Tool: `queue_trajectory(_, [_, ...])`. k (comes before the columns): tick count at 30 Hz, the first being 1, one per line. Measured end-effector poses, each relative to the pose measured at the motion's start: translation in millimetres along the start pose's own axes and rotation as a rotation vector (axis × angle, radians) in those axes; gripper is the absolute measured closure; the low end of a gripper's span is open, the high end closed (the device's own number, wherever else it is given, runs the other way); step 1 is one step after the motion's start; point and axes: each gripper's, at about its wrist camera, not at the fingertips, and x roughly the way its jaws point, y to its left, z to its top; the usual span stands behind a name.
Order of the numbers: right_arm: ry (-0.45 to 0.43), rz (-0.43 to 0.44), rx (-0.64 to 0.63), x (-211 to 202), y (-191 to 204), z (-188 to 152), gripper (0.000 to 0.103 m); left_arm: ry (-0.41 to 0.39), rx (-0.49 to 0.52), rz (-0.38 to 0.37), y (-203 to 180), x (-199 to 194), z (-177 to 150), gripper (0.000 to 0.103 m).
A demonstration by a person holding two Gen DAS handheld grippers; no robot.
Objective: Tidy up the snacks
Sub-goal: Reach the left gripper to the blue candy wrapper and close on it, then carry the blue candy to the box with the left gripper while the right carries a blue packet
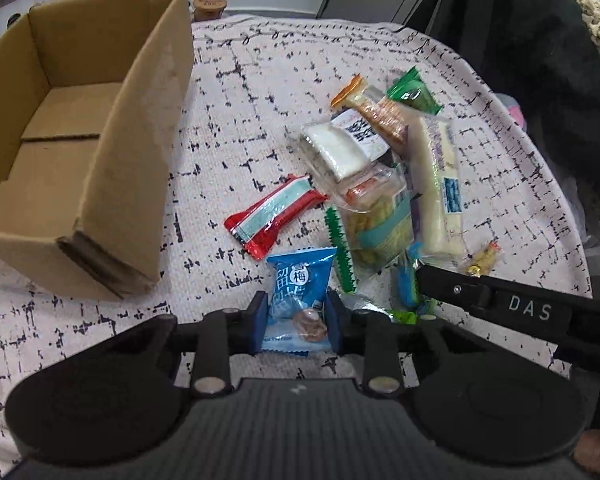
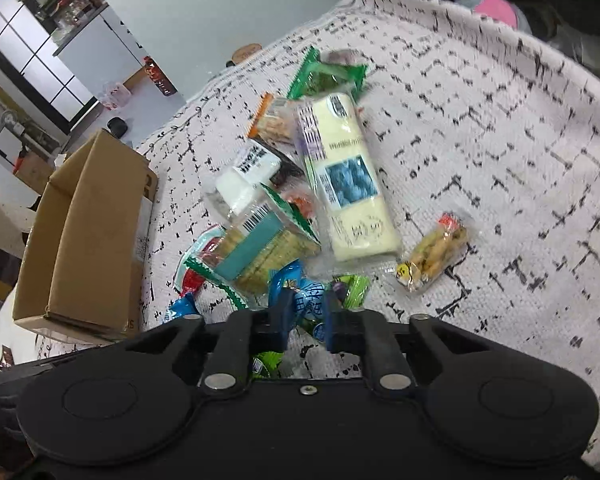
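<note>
This looks like a lived-in room in a home or small office. A table under a white cloth with black dashes (image 1: 260,80) fills both views. In the upper left of the right wrist view stand a dark-framed white cabinet (image 2: 32,52), a cluttered shelf (image 2: 72,4) and a red-labelled bottle (image 2: 158,76) on the floor.

Wrapped snacks (image 1: 380,184) heaped on the patterned cloth, beside an open cardboard box (image 1: 72,140).

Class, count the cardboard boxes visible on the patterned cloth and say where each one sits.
1. The open cardboard box sits at the left of the cloth, apart from the snack pile. No second box shows.
</note>
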Motion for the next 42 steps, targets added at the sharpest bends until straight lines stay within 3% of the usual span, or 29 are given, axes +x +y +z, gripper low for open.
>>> queue_trajectory(2, [-0.008,0.006,0.000,-3.3,-1.4,-0.8,0.103,-0.012,0.002,-0.001,-1.3,-4.7,-0.1,0.074])
queue_trajectory(12, [-0.032,-0.008,0.007,-18.1,-2.1,-4.7,0.102,-0.061,0.001,0.007,-4.1,-26.2,0.8,0.074])
queue_trajectory(13, [-0.025,0.002,0.008,-16.6,-1.1,-4.2,0.098,-0.063,0.000,0.008,-4.0,-26.8,0.9,0.074])
queue_trajectory(15, [-0.012,0.004,0.000,-12.0,2.4,-3.2,0.076,-0.065,-0.002,0.008,-3.6,-27.1,0.9,0.074])
queue_trajectory(16, [-0.012,-0.007,-0.010,-10.2,4.7,-2.5,0.054,-0.066,-0.003,0.009,-3.0,-27.0,1.1,0.074])
queue_trajectory(17, [-0.025,-0.020,-0.017,-9.7,6.4,-2.3,0.044,-0.067,-0.005,0.010,-2.3,-26.8,1.3,0.074])
queue_trajectory(22, [-0.021,-0.046,0.021,1.3,1.4,3.0,0.043,-0.064,-0.014,0.014,1.7,-24.5,2.6,0.074])
queue_trajectory(26, [0.005,-0.054,0.027,14.0,5.5,0.6,0.034,-0.061,-0.025,0.016,5.9,-20.8,2.9,0.074])
queue_trajectory(28, [0.002,-0.064,0.004,17.6,10.7,-0.3,0.035,-0.057,-0.029,0.019,7.5,-19.3,2.7,0.074])
queue_trajectory(29, [0.003,-0.066,-0.001,18.5,12.2,-0.7,0.047,-0.057,-0.029,0.020,8.0,-19.2,2.7,0.074])
queue_trajectory(31, [0.005,-0.064,-0.007,19.1,13.2,-1.5,0.056,-0.059,-0.026,0.022,8.4,-19.5,2.5,0.074])
queue_trajectory(32, [-0.002,-0.057,-0.010,16.9,13.5,-1.7,0.066,-0.058,-0.027,0.022,8.4,-19.5,2.5,0.074])
queue_trajectory(42, [-0.069,-0.042,-0.032,-5.9,19.9,2.8,0.073,-0.090,-0.016,0.024,1.9,-34.0,7.2,0.074])
